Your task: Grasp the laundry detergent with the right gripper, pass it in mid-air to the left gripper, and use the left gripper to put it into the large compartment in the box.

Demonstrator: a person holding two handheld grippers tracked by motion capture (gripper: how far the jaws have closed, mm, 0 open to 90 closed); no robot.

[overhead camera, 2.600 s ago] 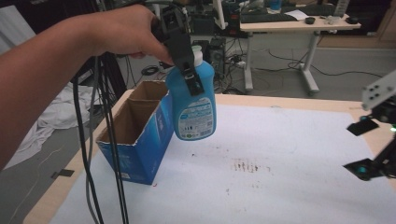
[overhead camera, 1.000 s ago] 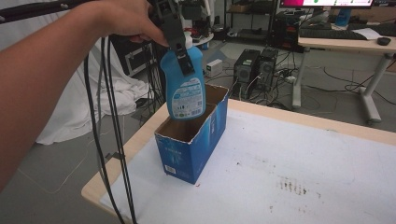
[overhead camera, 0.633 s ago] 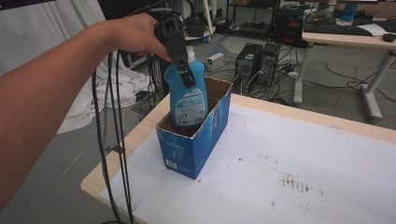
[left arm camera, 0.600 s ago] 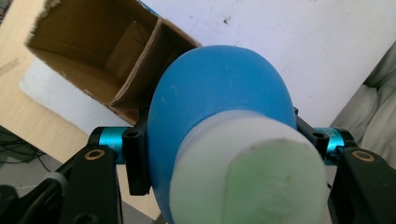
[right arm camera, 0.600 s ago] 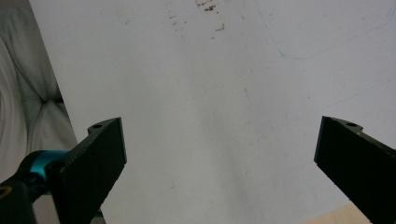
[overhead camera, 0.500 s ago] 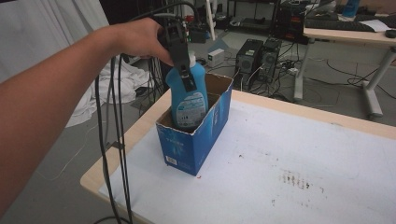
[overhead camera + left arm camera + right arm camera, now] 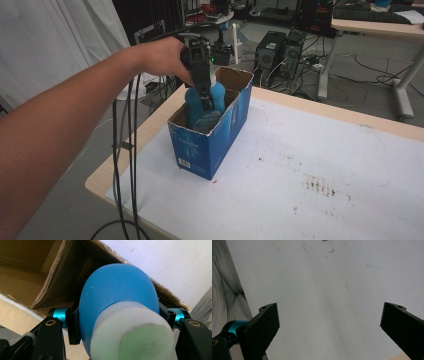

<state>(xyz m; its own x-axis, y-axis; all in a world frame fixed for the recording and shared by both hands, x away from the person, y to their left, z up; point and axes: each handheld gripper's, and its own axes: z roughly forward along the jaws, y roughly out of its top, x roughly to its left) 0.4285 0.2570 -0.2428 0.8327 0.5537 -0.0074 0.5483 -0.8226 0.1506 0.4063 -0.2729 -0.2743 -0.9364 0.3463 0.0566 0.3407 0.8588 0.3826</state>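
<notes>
Now, left arm: the forearm sweeps in from the lower left of the high view up to the upper middle, hand [image 7: 162, 57] wrapped over the left gripper [image 7: 204, 97], which points down into the box
Left gripper grip: clamped on the blue bottle [image 7: 202, 102], one black jaw pressed on each flank of it in the left gripper view
Cables: black cables [image 7: 125, 150] hang from the gripper down the left of the high view
Bottle place: standing upright and partly sunk inside the blue cardboard box [image 7: 212, 135], in its nearer half, shoulders and label above the rim
Box place: on the white table [image 7: 325, 160], near its left edge, flaps open
Left gripper view adds: the bottle [image 7: 117, 302] seen from above its white cap [image 7: 132, 337], rounded blue shoulder, brown cardboard inner walls [image 7: 32, 272] at upper left
High view adds: the pale label on the bottle's front and the box's printed blue side
Right gripper: jaws spread wide at the lower corners of the right gripper view, right gripper [image 7: 329, 325] holding nothing, above bare white tabletop with faint specks
</notes>
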